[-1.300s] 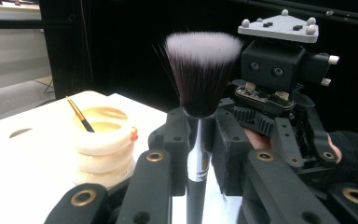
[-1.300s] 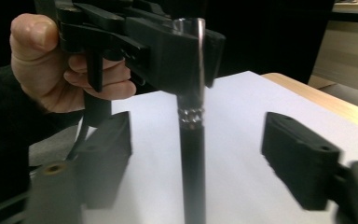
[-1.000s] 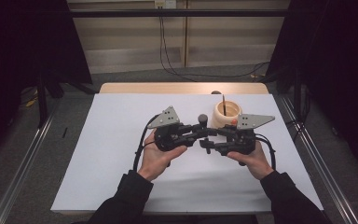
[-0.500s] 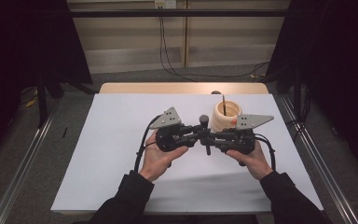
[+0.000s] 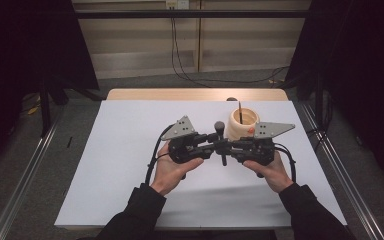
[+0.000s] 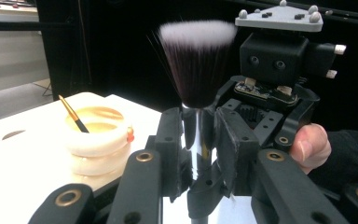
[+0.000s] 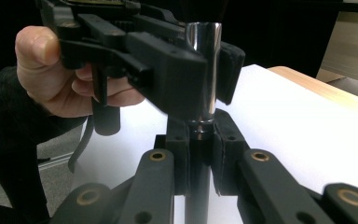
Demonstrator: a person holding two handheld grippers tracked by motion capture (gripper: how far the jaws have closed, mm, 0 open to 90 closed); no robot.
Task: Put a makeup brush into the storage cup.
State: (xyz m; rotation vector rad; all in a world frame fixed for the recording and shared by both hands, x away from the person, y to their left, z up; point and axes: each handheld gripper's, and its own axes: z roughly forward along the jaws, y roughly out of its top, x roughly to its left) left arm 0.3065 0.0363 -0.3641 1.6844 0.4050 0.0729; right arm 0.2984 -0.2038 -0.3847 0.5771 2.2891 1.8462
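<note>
A makeup brush (image 5: pixel 220 126) with a chrome ferrule (image 6: pixel 196 135) and a dark, white-tipped head (image 6: pixel 196 60) stands upright between both grippers above the middle of the white table. My right gripper (image 7: pixel 200 135) is shut on its handle just below the ferrule. My left gripper (image 6: pixel 200 114) reaches in from the left with the ferrule (image 7: pixel 204 70) between its jaws. These jaws have just been opening, and a thin gap shows at one pad. In the high view the left gripper (image 5: pixel 214 141) and right gripper (image 5: pixel 229 146) meet tip to tip.
A cream ringed holder (image 5: pixel 243 124) with a thin brush (image 5: pixel 240 107) in it stands just behind the right gripper, also seen as the holder (image 6: pixel 98 140) at the left of the left gripper view. A white sheet (image 5: pixel 130 160) covers the table; bare wood (image 5: pixel 180 94) shows at the back edge.
The right gripper's jaws have closed on the brush handle. The left gripper's jaws have eased apart around the ferrule. Both hands stay where they were.
</note>
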